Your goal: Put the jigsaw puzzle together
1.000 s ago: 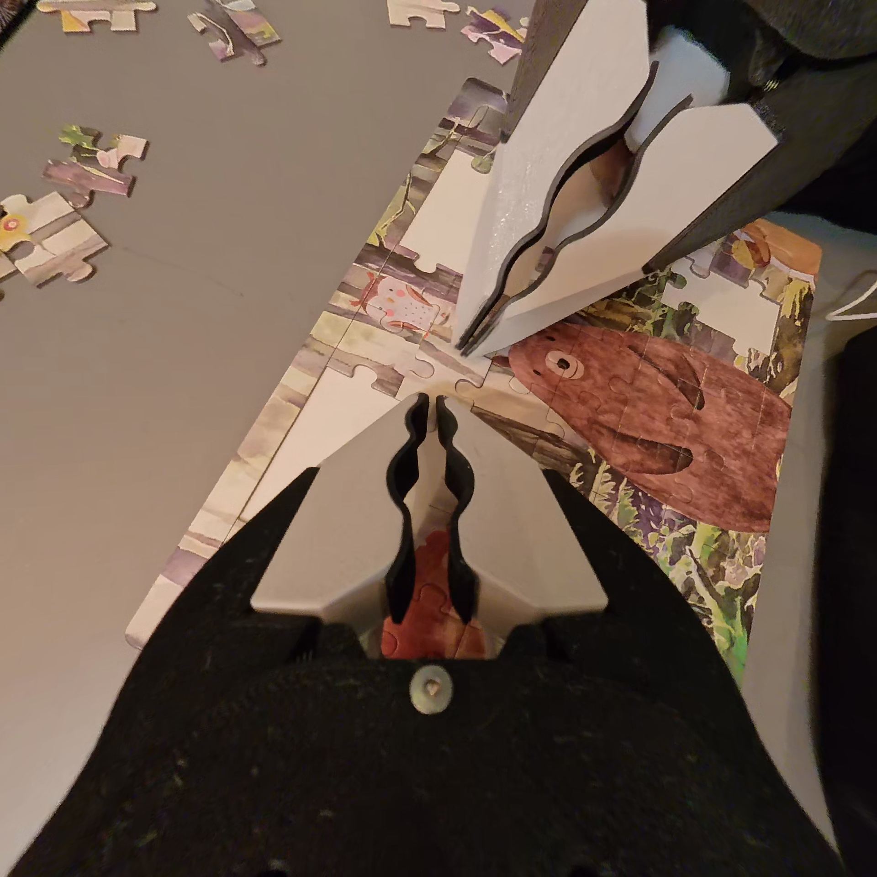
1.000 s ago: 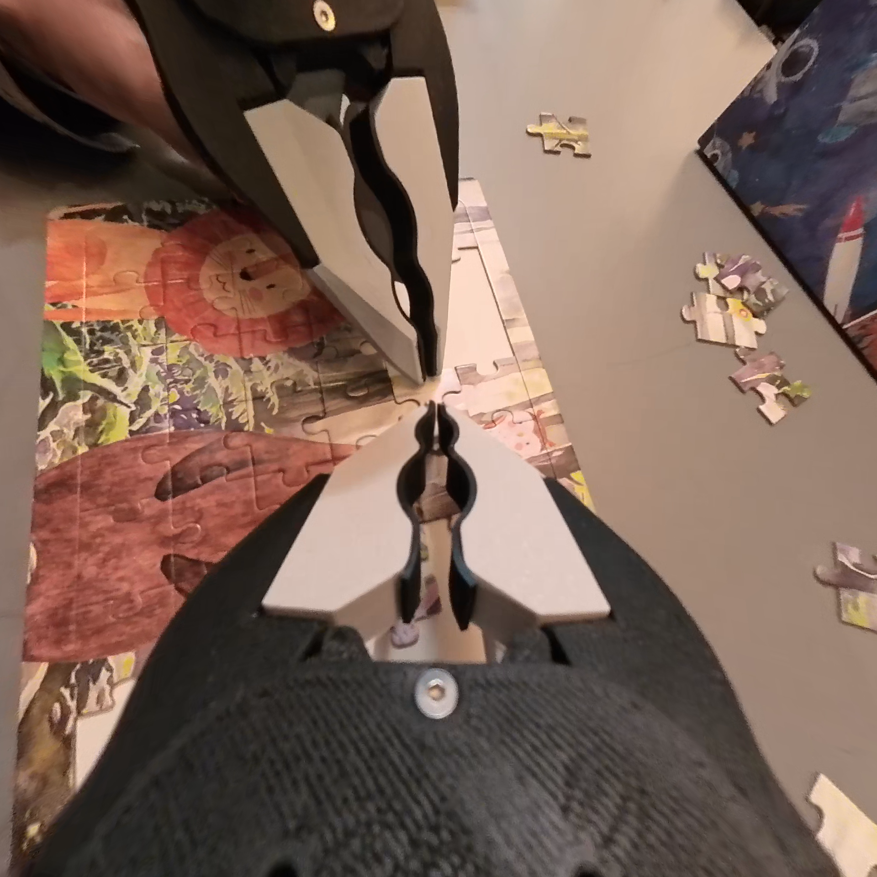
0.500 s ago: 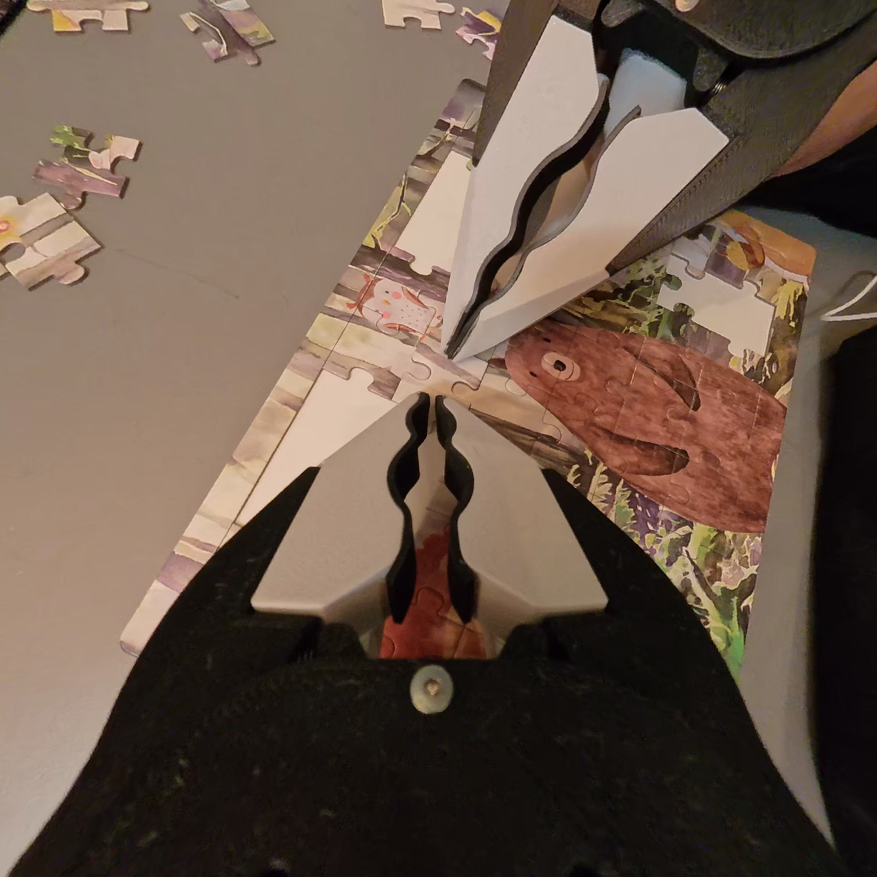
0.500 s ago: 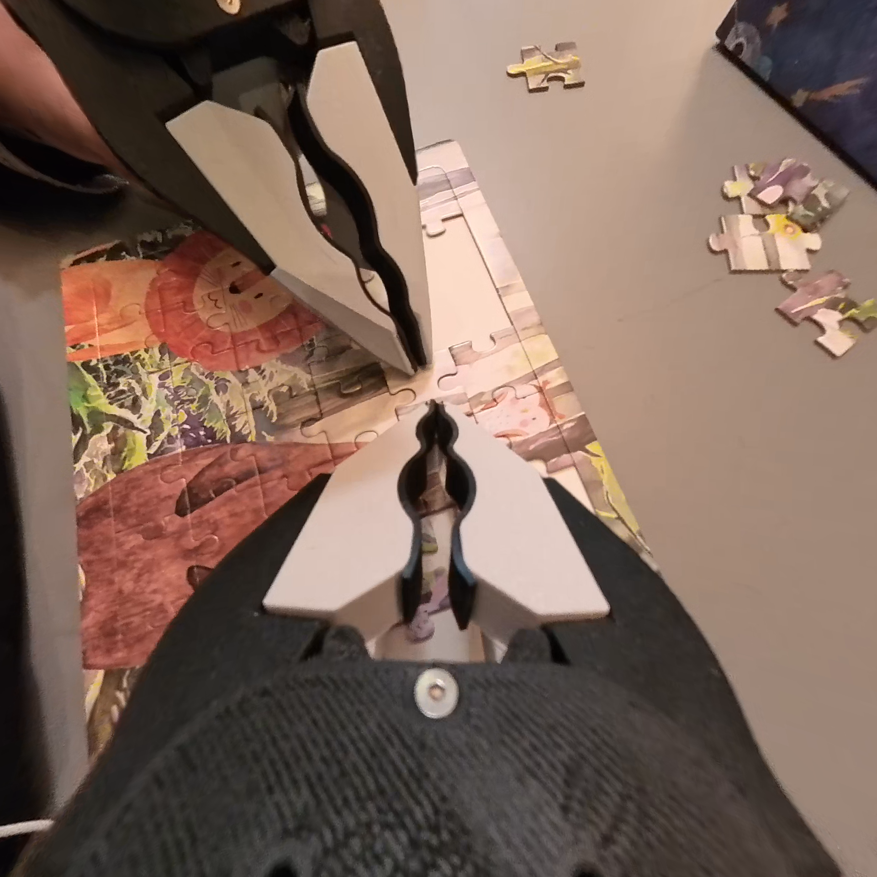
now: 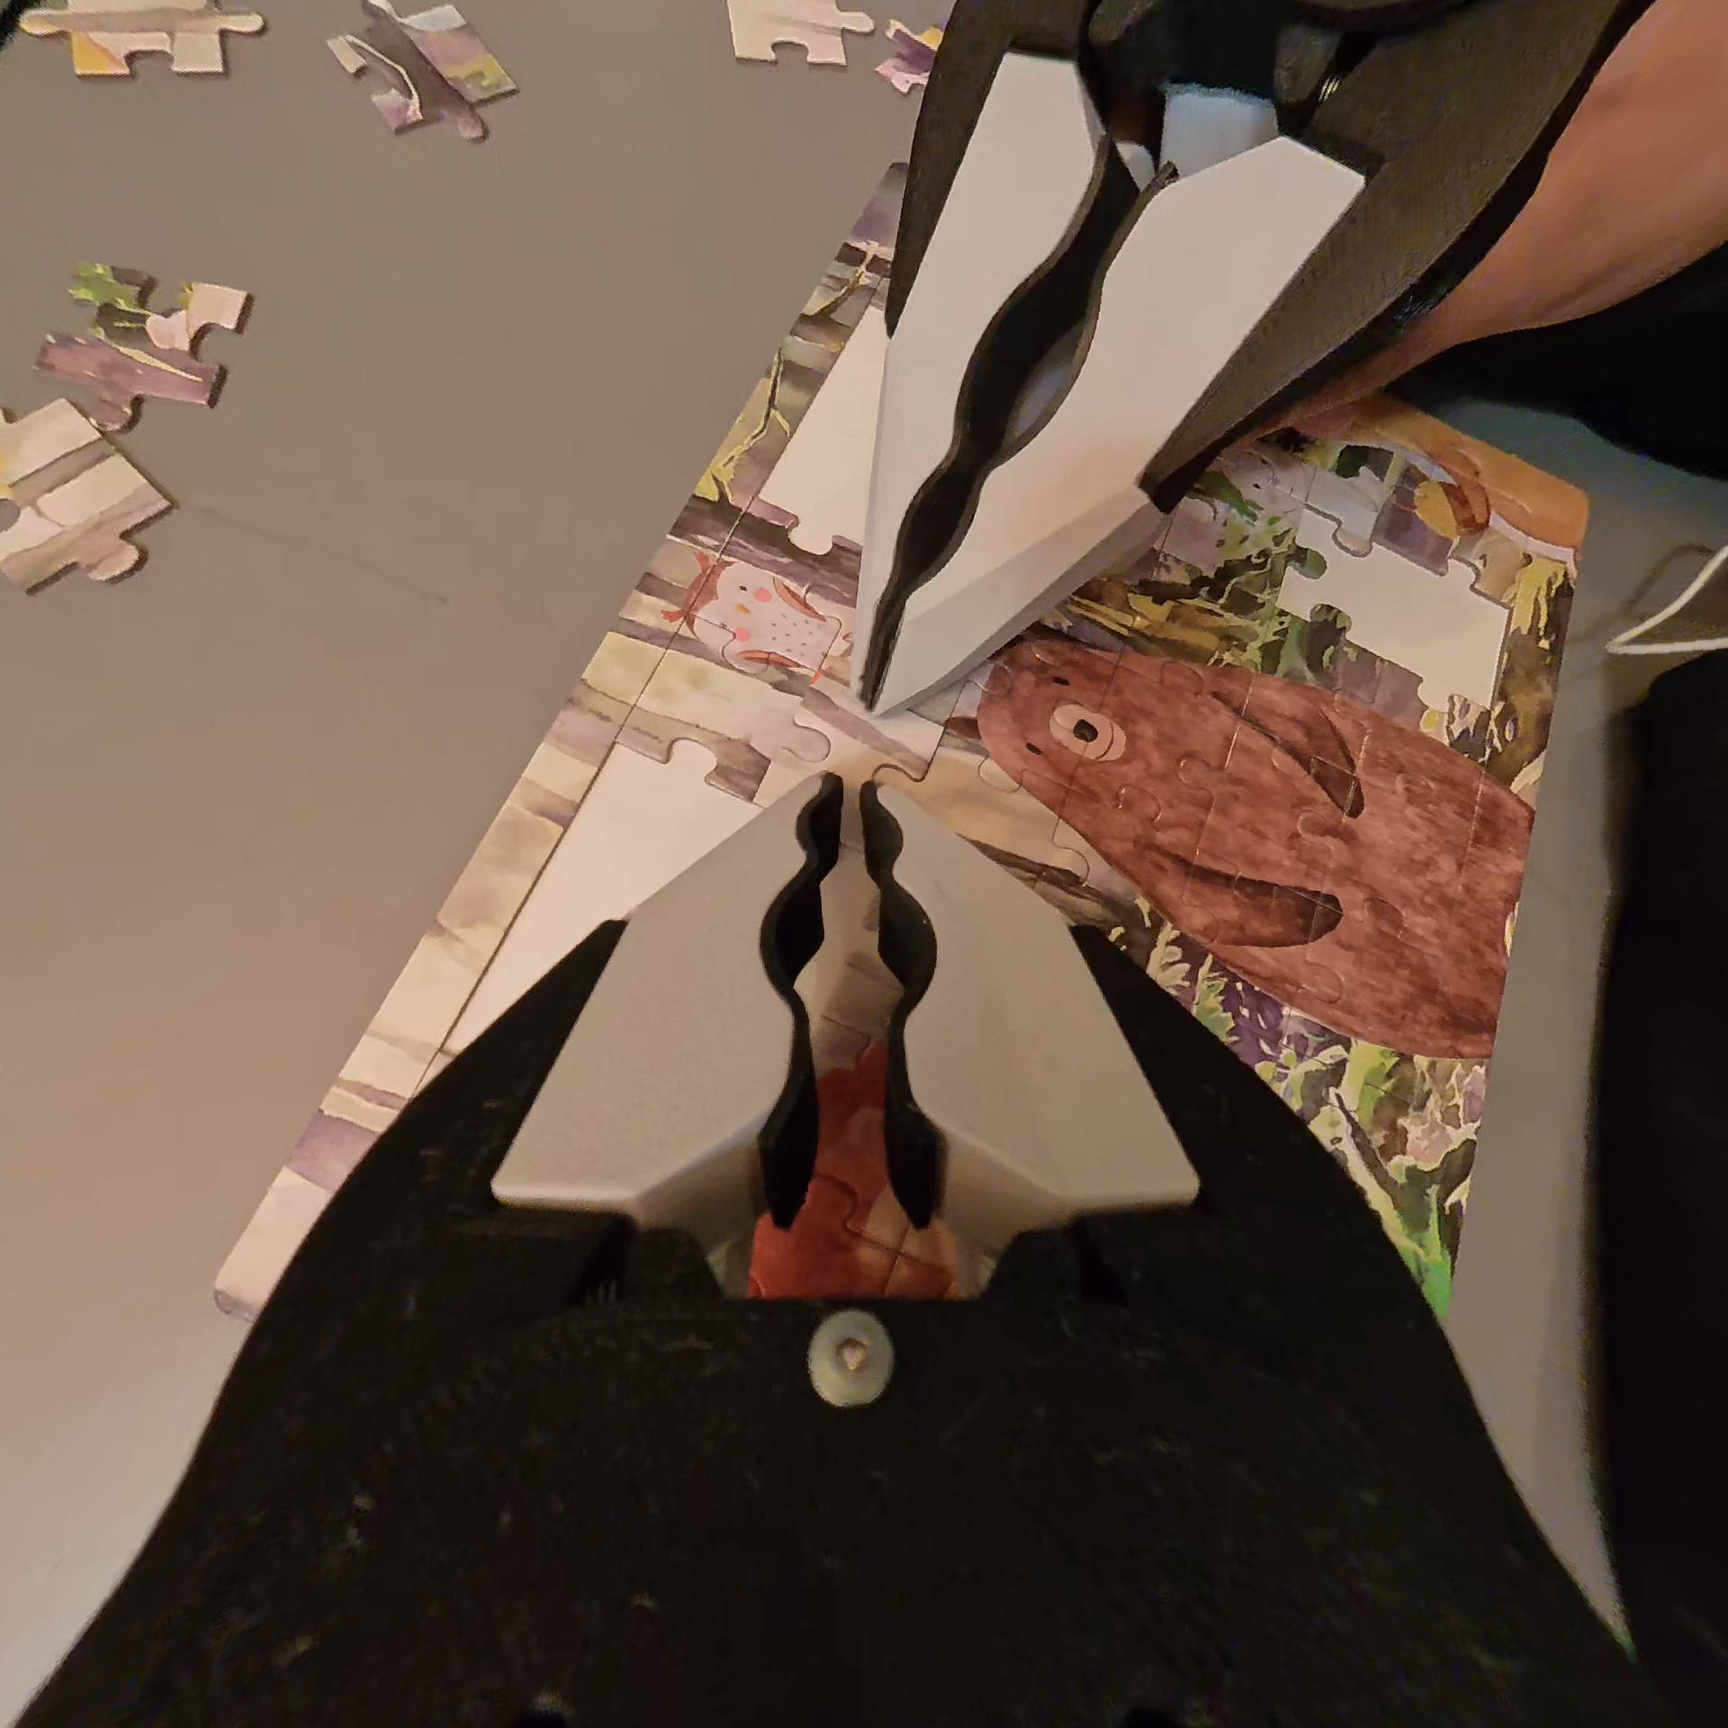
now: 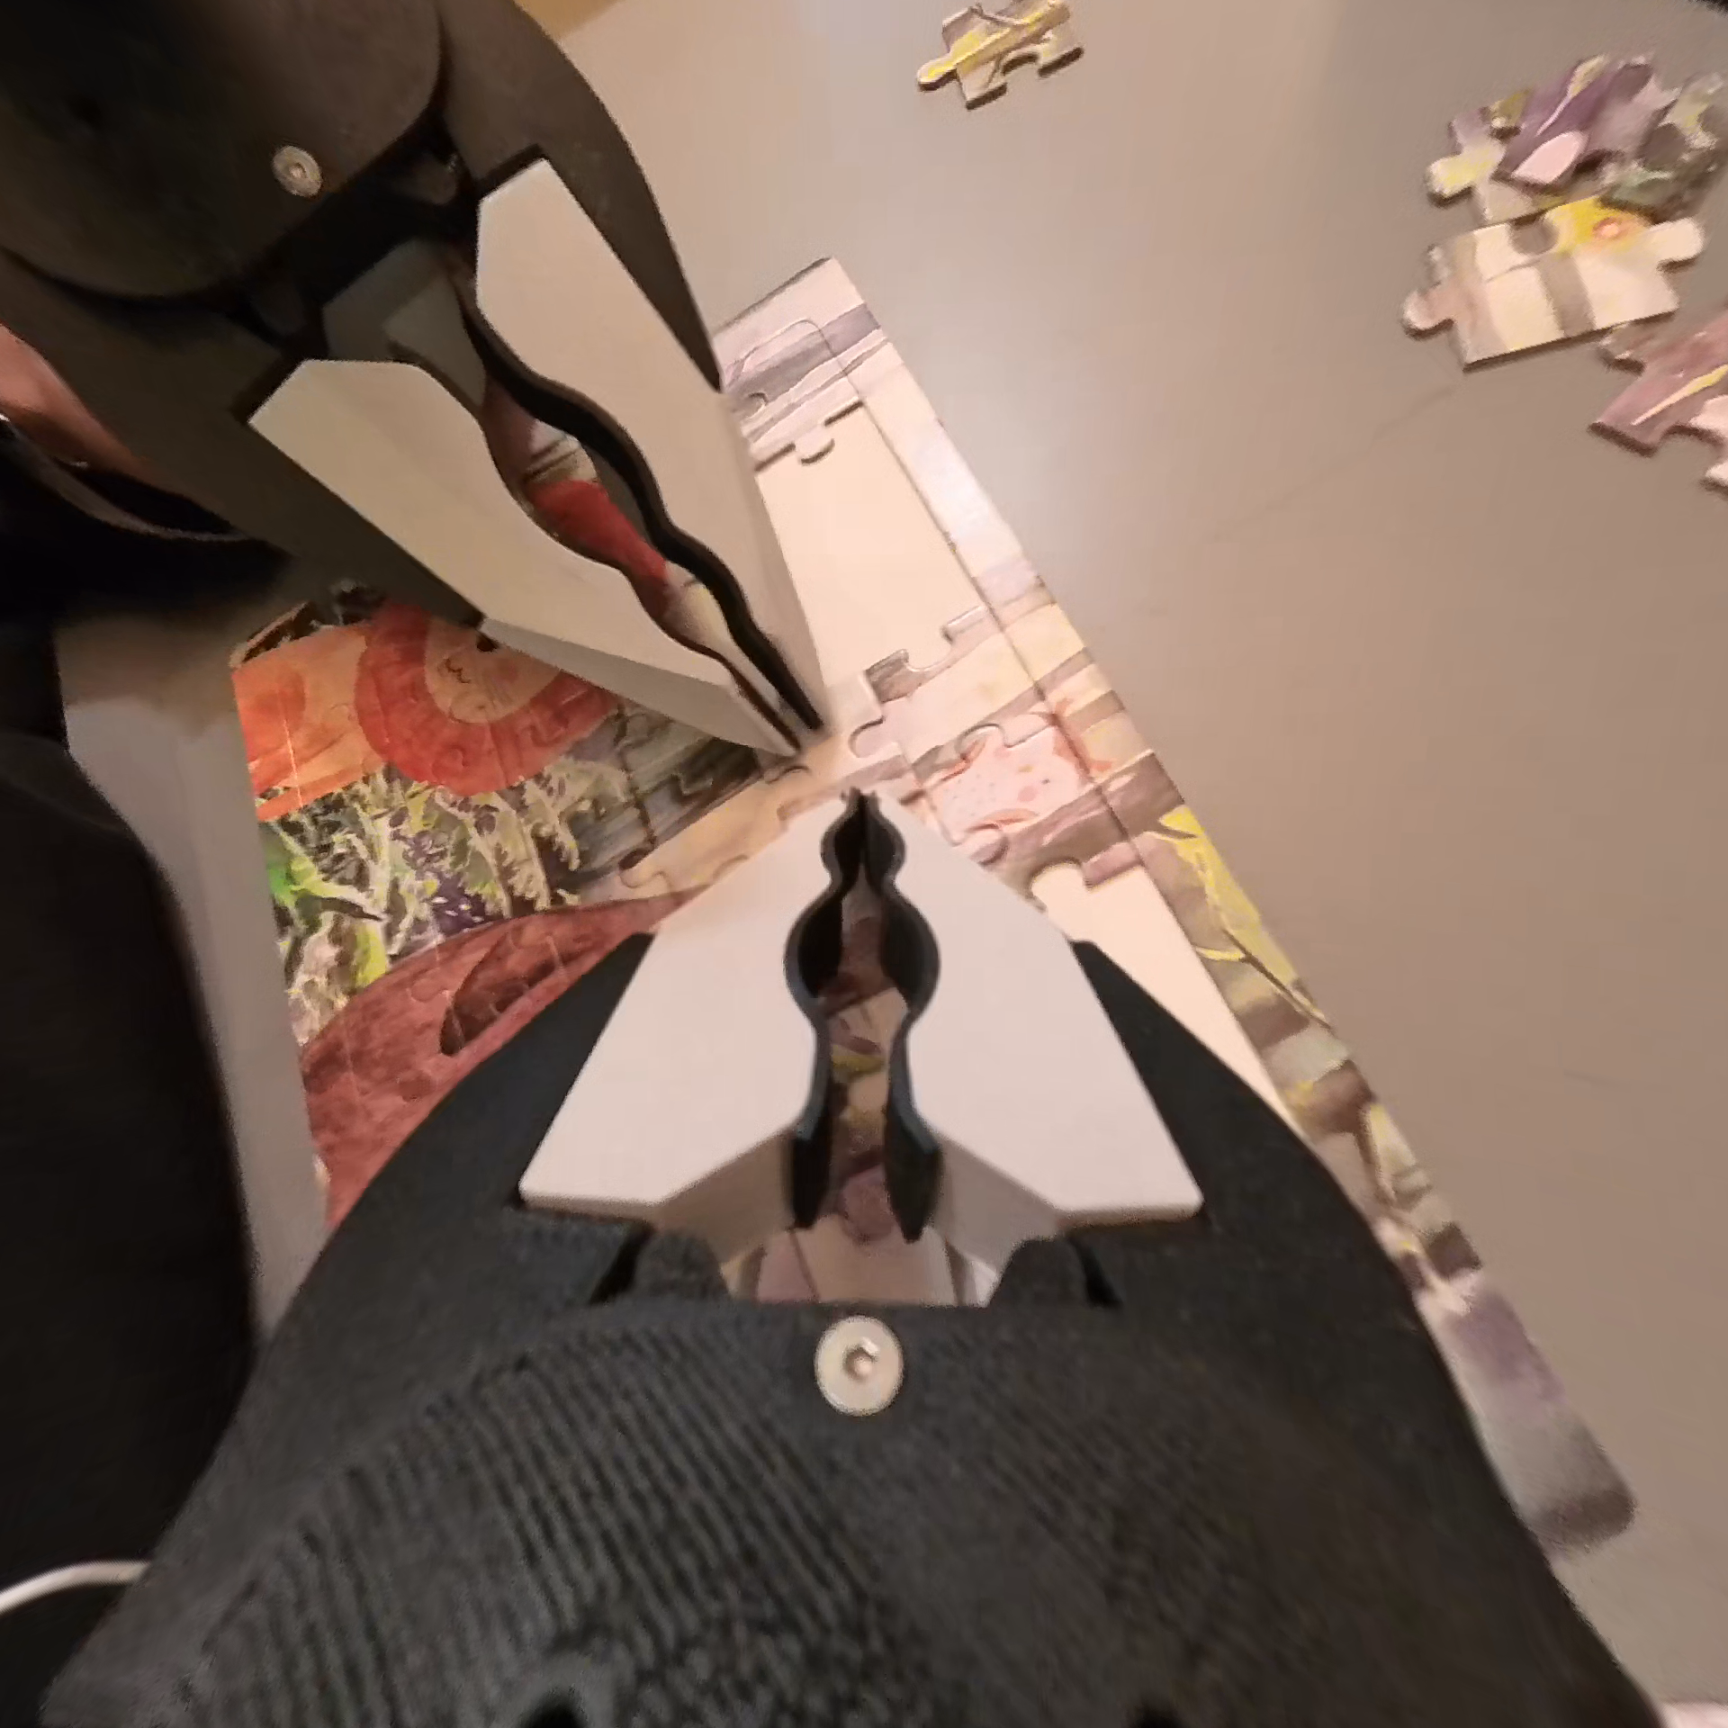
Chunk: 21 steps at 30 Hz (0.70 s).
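Two hand-held grippers, left hand-held gripper, right hand-held gripper, one jigsaw puzzle

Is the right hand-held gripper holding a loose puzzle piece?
No, the right hand-held gripper is shut with nothing between its tips, poking the partly assembled animal jigsaw puzzle.

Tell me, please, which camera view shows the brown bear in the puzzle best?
The left wrist view. There the brown bear lies almost whole, with its eye, ear and mouth clear, just right of both grippers' tips. In the right wrist view only part of its brown body shows at the left, somewhat blurred and cut off by the right gripper.
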Motion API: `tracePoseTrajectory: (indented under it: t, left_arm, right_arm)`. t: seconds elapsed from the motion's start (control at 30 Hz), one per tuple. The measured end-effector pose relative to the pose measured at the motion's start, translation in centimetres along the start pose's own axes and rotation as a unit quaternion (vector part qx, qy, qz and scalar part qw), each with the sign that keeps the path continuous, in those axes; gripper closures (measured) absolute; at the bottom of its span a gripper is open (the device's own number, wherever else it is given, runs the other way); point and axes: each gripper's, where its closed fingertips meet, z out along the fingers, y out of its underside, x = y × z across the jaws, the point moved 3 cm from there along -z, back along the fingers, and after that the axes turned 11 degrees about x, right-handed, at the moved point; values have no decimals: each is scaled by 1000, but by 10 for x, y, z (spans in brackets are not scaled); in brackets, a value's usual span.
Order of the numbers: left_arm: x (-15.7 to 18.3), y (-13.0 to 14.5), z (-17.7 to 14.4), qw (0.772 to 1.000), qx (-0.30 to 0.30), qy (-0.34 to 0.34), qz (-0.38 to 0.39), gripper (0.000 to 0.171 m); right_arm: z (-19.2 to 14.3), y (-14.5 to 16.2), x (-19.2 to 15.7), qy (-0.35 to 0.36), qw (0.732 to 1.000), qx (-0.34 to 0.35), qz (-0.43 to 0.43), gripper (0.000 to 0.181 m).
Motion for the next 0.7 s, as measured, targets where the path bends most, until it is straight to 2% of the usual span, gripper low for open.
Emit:
tracePoseTrajectory:
  t: [0.1,0.2,0.33,0.5,0.7]
  left_arm:
    - [-1,-4,-4,1000,15,-4,1,169]
    - [-5,-9,-10,999,34,-4,-11,169]
    - [-6,-7,-9,999,31,4,-25,167]
    - [-6,-1,-5,1000,7,-12,-2,164]
    - [-5,-1,-3,1000,10,-6,-8,163]
  right_arm:
    - [-15,-11,17,34,998,55,-8,181]
    - [-30,-23,21,10,994,106,14,181]
    - [-20,-15,9,-1,997,70,-33,181]
    - [-2,2,1,8,996,10,-86,181]
    - [-3,3,1,0,998,6,-67,181]
